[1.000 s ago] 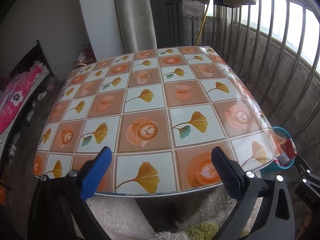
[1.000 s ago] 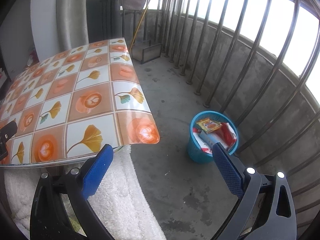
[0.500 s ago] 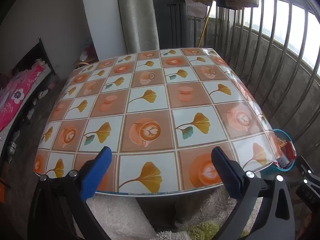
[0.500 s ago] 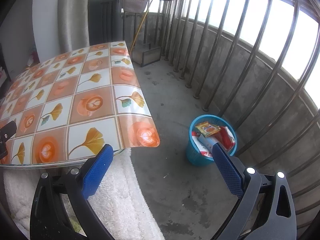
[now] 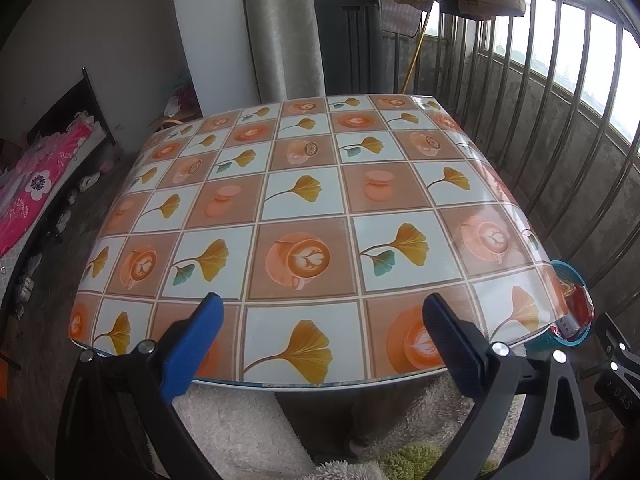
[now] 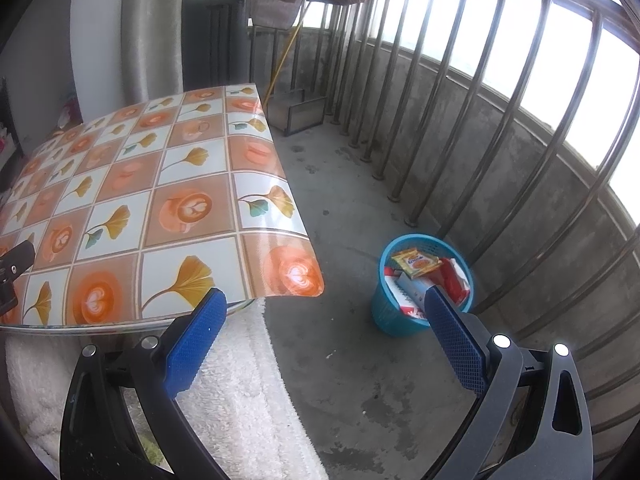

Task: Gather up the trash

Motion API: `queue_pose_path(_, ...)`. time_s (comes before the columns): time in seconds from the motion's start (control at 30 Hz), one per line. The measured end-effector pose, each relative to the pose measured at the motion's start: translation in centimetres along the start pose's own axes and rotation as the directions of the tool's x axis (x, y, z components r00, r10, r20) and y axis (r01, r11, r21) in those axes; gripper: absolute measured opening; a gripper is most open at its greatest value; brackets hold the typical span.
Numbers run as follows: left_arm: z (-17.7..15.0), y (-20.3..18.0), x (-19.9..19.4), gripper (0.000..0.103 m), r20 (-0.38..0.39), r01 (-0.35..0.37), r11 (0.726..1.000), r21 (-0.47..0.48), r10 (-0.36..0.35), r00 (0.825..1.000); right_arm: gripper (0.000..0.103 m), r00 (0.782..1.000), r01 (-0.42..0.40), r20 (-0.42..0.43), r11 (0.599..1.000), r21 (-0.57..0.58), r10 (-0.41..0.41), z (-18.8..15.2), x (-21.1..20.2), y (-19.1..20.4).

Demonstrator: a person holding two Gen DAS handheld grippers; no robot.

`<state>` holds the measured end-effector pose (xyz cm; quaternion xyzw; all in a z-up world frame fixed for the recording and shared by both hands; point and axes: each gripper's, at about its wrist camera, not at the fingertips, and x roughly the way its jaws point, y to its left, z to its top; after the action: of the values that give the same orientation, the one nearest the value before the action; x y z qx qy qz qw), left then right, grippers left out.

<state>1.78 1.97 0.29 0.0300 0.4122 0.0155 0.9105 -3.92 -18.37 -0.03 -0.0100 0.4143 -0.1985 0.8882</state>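
Note:
A small blue trash basket [image 6: 388, 312] stands on the concrete floor beside the railing, holding several wrappers: a yellow-orange packet [image 6: 416, 261], a red wrapper [image 6: 454, 280] and a white carton. My right gripper [image 6: 324, 320] hovers open above the floor, the basket just behind its right finger. My left gripper [image 5: 322, 326] is open and empty over the near edge of the table [image 5: 304, 216], which carries a patterned leaf-and-cup cloth. From the left wrist view, the basket [image 5: 574, 308] peeks out past the table's right corner.
A metal railing [image 6: 500, 120] on a low concrete wall closes off the right side. A white fluffy rug [image 6: 248, 380] lies under the table's near edge. A metal box frame [image 6: 298, 112] sits on the far floor. A bed with pink bedding [image 5: 28, 196] is at far left.
Both views have shifted slightly; the table sits a little lower and closer in the left wrist view. Both grippers stay open and empty, and the basket has not moved.

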Motion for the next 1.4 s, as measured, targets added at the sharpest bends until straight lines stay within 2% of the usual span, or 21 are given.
queue_pose_path(1.4, 0.09, 0.38, 0.12, 0.098, 0.001, 0.003, 1.0, 0.001, -0.003, 1.0, 0.095, 1.0, 0.001, 0.003, 1.0, 0.0, -0.001, -0.01, 0.07, 0.18)
